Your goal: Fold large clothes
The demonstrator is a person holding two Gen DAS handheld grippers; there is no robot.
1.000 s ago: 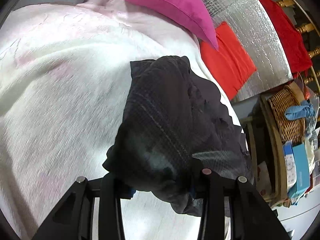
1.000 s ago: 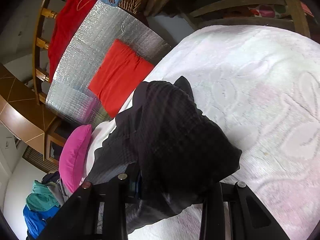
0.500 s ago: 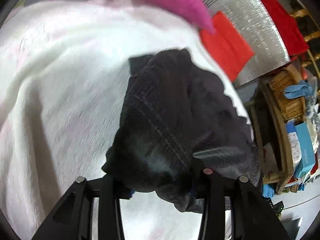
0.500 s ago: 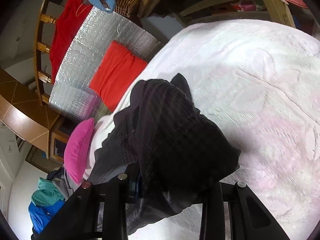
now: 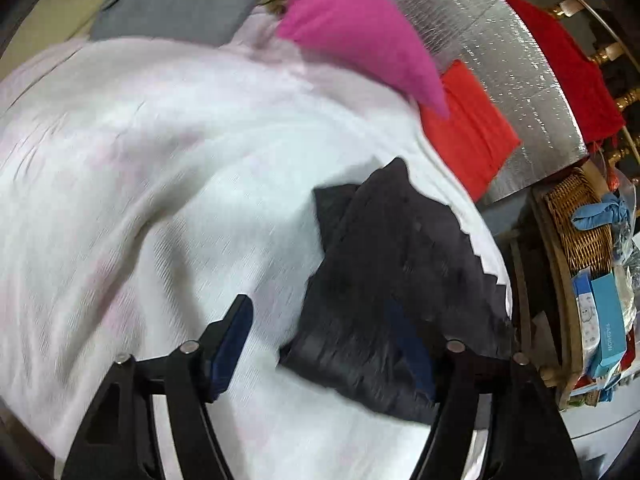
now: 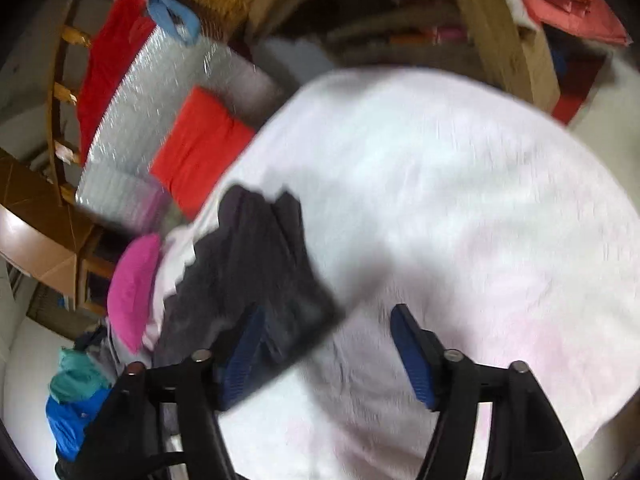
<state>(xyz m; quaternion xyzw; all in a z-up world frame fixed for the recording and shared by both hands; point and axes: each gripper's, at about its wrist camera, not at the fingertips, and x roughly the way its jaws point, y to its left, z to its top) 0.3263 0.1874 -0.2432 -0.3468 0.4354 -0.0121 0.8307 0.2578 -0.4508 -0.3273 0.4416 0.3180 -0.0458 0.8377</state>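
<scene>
A dark grey garment (image 5: 392,288) lies folded in a bundle on the white bedspread (image 5: 160,184), near its edge. My left gripper (image 5: 332,344) is open; the garment lies over its right finger side, and its blue-padded left finger (image 5: 232,340) is bare. In the right wrist view the same garment (image 6: 256,272) lies left of centre on the bedspread (image 6: 460,200). My right gripper (image 6: 328,344) is open, with its left blue pad (image 6: 244,356) against the garment's near edge. Both views are motion-blurred.
A pink pillow (image 5: 360,28), an orange-red cushion (image 5: 468,128) and a silver foil mat (image 5: 520,60) lie beyond the garment. A wicker basket (image 5: 580,220) and boxes stand on a shelf at right. A clothes pile (image 6: 76,392) sits at lower left in the right wrist view.
Both grippers were shut on the dark garment and holding it up. They have opened, and the garment has dropped onto the bedspread as a folded bundle. Both cameras have pulled back.
</scene>
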